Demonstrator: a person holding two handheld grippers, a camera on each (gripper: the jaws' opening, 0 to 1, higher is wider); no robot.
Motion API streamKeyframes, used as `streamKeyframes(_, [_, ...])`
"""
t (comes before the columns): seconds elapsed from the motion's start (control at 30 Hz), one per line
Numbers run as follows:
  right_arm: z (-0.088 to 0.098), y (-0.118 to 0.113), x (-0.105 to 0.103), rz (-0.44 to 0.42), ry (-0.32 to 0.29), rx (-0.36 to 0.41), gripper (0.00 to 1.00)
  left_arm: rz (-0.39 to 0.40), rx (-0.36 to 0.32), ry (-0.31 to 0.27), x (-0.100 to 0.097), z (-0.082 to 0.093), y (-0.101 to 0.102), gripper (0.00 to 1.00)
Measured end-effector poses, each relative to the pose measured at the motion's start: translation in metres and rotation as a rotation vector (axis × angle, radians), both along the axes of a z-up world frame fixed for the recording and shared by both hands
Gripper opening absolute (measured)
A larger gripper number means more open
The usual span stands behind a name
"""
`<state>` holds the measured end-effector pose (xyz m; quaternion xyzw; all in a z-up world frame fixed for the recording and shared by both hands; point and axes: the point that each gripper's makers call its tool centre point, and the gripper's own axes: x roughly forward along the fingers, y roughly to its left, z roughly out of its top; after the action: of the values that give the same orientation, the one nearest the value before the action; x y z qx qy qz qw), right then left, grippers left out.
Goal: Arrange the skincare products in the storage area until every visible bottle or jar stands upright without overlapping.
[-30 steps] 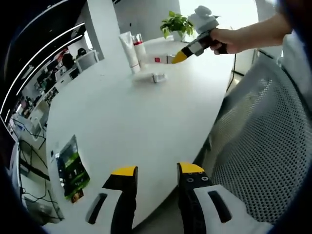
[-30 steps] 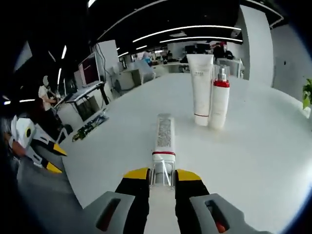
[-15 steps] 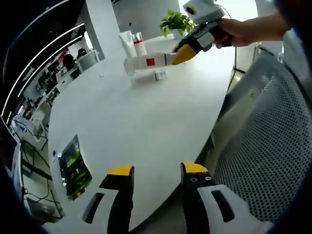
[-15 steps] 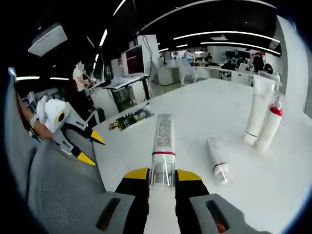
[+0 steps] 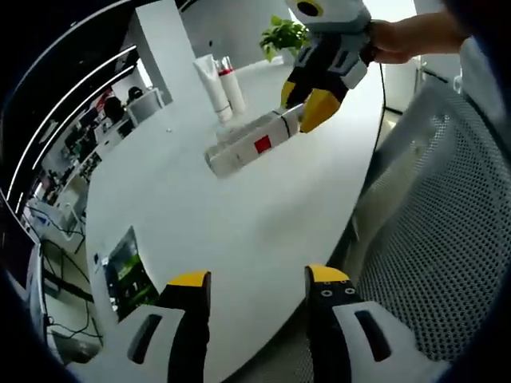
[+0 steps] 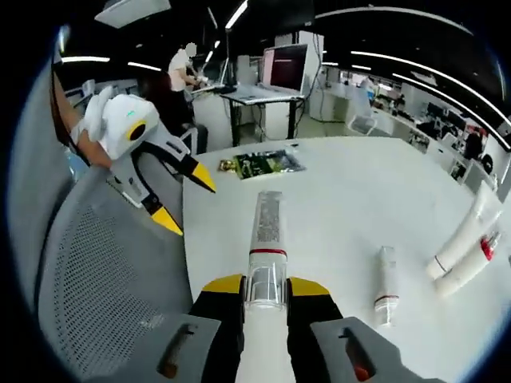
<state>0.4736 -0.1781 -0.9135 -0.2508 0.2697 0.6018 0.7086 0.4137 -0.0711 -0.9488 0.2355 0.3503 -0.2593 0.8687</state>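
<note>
Two tools are in your hands, and they stand very differently. Your right tool (image 6: 265, 286) is clamped on a white tube with a red band (image 6: 267, 239), gripping it near its clear cap so the tube sticks straight out ahead of the jaws. In the left gripper view you can see that same tool (image 5: 313, 94) carrying the tube (image 5: 251, 144) in the air above the white table (image 5: 200, 223), the tube tilted with its far end dipping toward the tabletop. Your hand (image 5: 399, 38) grips the tool from the upper right.

Your left tool (image 5: 258, 281) is released, its yellow-tipped jaws spread apart with nothing between them, hovering at the near edge of the table. The right gripper view shows it (image 6: 185, 198) off to the left, above a grey mesh chair (image 6: 104, 271).

On the table, a second small tube (image 6: 386, 283) lies on its side, well apart from the one you hold. Further along, a tall white tube (image 5: 209, 76) and a red-capped pump bottle (image 5: 231, 81) stand upright, just beside each other. A green packet (image 5: 130, 275) lies flat near the table's near-left edge. A potted plant (image 5: 283, 36) sits at the far end of the table.
</note>
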Motion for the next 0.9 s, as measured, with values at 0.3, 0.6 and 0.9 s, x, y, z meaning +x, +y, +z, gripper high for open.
streamKeyframes(0.3, [-0.001,0.011,-0.018,0.115,-0.047,-0.068,0.12,-0.032,0.017,-0.018,0.000,0.002,-0.004,0.48])
streamKeyframes(0.6, [0.000,0.028,-0.042,0.254,-0.107,-0.126,0.12,-0.056,0.045,-0.014,-0.003,-0.001,-0.004,0.48])
streamKeyframes(0.9, [-0.007,0.036,-0.061,0.428,-0.211,-0.209,0.12,-0.117,0.073,-0.041,-0.004,0.000,-0.009,0.45])
